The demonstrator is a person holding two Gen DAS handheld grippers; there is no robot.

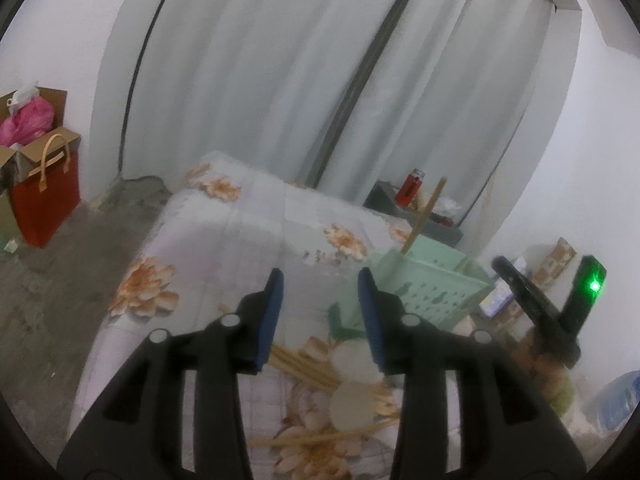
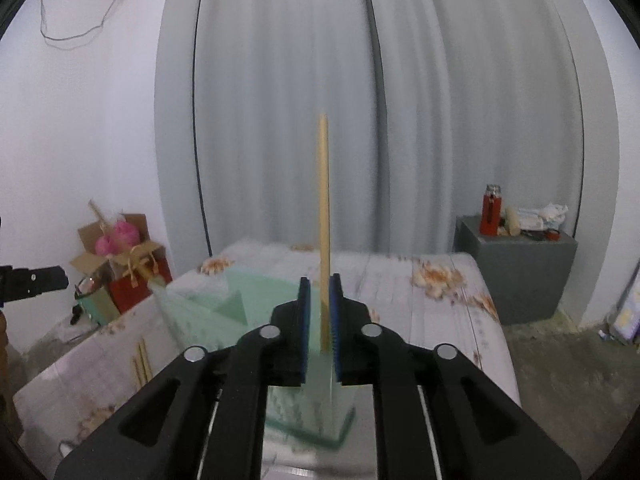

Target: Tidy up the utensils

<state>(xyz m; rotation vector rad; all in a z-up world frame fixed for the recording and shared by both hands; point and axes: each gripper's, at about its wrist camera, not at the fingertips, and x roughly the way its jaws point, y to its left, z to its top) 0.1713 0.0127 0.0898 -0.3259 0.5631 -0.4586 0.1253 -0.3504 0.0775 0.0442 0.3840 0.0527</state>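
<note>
A mint-green perforated utensil holder (image 1: 424,284) stands on the floral-cloth table (image 1: 224,240). One wooden chopstick (image 1: 424,210) sticks up out of it. More chopsticks (image 1: 304,364) and two round wooden spoons (image 1: 352,400) lie on the cloth below my left gripper (image 1: 320,312), which is open and empty above them. In the right wrist view my right gripper (image 2: 320,320) has its jaws slightly apart around an upright chopstick (image 2: 323,220) standing over the holder (image 2: 248,300); whether the pads touch it I cannot tell. Two chopsticks (image 2: 142,360) lie at the left.
A grey cabinet (image 2: 516,276) with a red bottle (image 2: 491,214) stands beyond the table's right end. A red bag (image 1: 44,204) and cardboard boxes (image 1: 28,120) sit on the floor at the left. Curtains hang behind. The right gripper shows at the right of the left wrist view (image 1: 552,312).
</note>
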